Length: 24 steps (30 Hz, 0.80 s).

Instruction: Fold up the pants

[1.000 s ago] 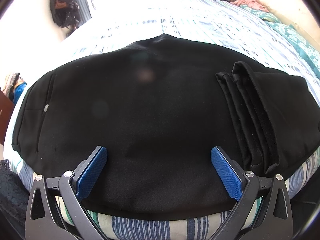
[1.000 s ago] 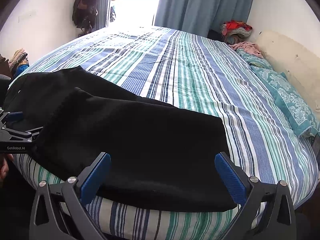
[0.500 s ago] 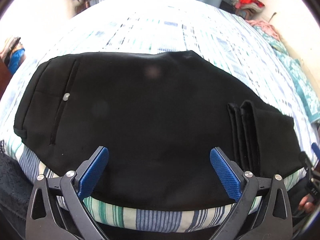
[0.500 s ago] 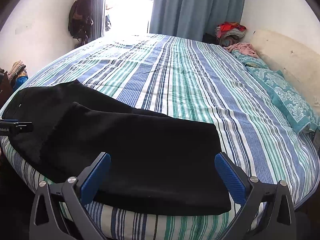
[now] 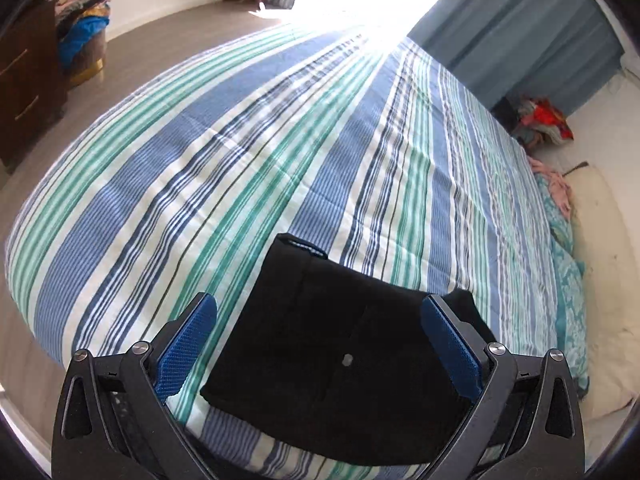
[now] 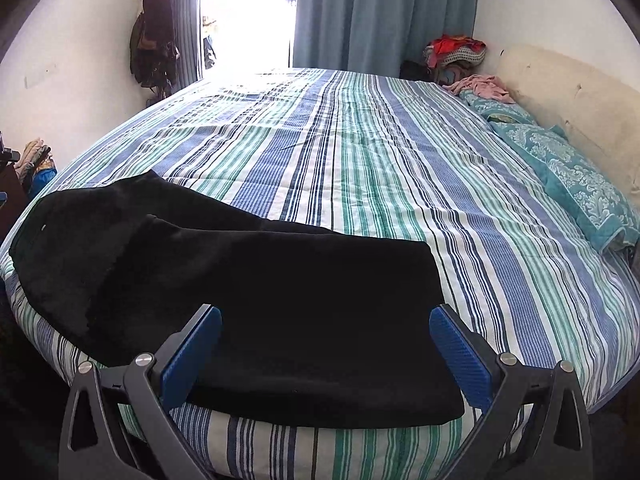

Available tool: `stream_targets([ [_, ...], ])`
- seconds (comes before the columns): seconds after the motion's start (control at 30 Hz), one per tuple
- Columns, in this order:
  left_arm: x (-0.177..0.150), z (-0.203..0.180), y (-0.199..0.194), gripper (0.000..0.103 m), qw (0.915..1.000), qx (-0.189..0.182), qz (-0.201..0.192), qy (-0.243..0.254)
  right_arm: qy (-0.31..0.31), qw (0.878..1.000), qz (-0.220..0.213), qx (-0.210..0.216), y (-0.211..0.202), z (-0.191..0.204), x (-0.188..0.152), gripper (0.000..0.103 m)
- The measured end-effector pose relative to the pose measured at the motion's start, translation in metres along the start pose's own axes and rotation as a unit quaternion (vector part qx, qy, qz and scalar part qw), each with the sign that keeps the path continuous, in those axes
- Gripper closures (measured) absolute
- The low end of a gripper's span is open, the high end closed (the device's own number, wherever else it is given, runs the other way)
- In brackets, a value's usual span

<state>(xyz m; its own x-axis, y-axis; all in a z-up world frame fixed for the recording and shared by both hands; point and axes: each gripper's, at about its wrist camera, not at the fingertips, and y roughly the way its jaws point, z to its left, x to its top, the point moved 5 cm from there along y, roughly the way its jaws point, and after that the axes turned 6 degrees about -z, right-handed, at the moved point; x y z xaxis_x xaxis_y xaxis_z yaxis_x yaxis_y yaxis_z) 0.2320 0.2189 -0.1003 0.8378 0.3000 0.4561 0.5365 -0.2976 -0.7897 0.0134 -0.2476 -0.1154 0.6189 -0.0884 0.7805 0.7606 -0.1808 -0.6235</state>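
Black pants (image 6: 256,280) lie folded along the near edge of a striped bed (image 6: 360,152). The waist end with a small button lies at the left and the folded leg end at the right. My right gripper (image 6: 326,354) is open above the leg end, with nothing between its blue pads. In the left wrist view the pants (image 5: 332,356) appear end on, waist end nearest, with a belt loop at the far corner. My left gripper (image 5: 318,350) is open and raised above the waist end, holding nothing.
A teal patterned pillow (image 6: 576,176) and a cream headboard (image 6: 560,92) line the right side of the bed. Clothes are piled at the far corner (image 6: 456,52). A dark wooden dresser (image 5: 24,80) and a clothes heap (image 5: 82,20) stand on the floor to the left.
The left gripper has swung left and lifted, now looking along the pants from the waist end instead of across them. The right gripper has barely moved. Both stayed open.
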Motion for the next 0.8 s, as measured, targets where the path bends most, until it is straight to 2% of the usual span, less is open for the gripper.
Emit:
stream_targets([
  [0.07, -0.012, -0.002, 0.019, 0.001, 0.9992, -0.009, 0.033, 0.019, -0.013, 1.0, 0.0, -0.002, 0.003, 0.006, 0.001, 0.0],
  [0.2, -0.037, 0.018, 0.062, 0.001, 0.9959, 0.043, 0.079, 0.008, -0.039, 0.999, -0.006, 0.004, 0.0, 0.019, 0.001, 0.0],
  [0.3, -0.066, 0.025, 0.093, 0.0, 0.9895, 0.043, 0.138, -0.002, -0.056, 0.998, -0.006, 0.014, -0.003, 0.029, -0.002, 0.0],
  [0.37, -0.073, 0.018, 0.086, 0.0, 0.9921, 0.06, 0.107, 0.026, -0.07, 0.997, -0.006, 0.013, -0.002, 0.033, -0.004, 0.0],
  [0.57, -0.078, 0.021, 0.083, 0.0, 0.9899, 0.059, 0.128, 0.018, -0.059, 0.998, -0.006, 0.021, -0.001, 0.029, -0.002, 0.0],
  [0.67, -0.08, 0.025, 0.08, 0.002, 0.9867, 0.072, 0.146, 0.01, -0.042, 0.999, -0.001, 0.025, 0.001, 0.026, -0.001, 0.0],
  [0.7, -0.08, 0.023, 0.078, 0.015, 0.9868, 0.076, 0.143, 0.006, -0.037, 0.999, -0.003, 0.027, 0.0, 0.025, 0.0, 0.0],
  [0.73, -0.081, 0.02, 0.073, 0.022, 0.9873, 0.08, 0.137, 0.002, -0.035, 0.999, -0.006, 0.028, -0.001, 0.024, 0.001, 0.0],
  [0.77, -0.082, 0.016, 0.066, 0.044, 0.9876, 0.087, 0.131, 0.004, -0.032, 0.999, -0.009, 0.027, -0.002, 0.023, 0.003, 0.0],
  [0.8, -0.084, 0.011, 0.06, 0.059, 0.9869, 0.104, 0.122, 0.01, -0.029, 0.999, -0.011, 0.027, -0.003, 0.021, 0.004, 0.0],
])
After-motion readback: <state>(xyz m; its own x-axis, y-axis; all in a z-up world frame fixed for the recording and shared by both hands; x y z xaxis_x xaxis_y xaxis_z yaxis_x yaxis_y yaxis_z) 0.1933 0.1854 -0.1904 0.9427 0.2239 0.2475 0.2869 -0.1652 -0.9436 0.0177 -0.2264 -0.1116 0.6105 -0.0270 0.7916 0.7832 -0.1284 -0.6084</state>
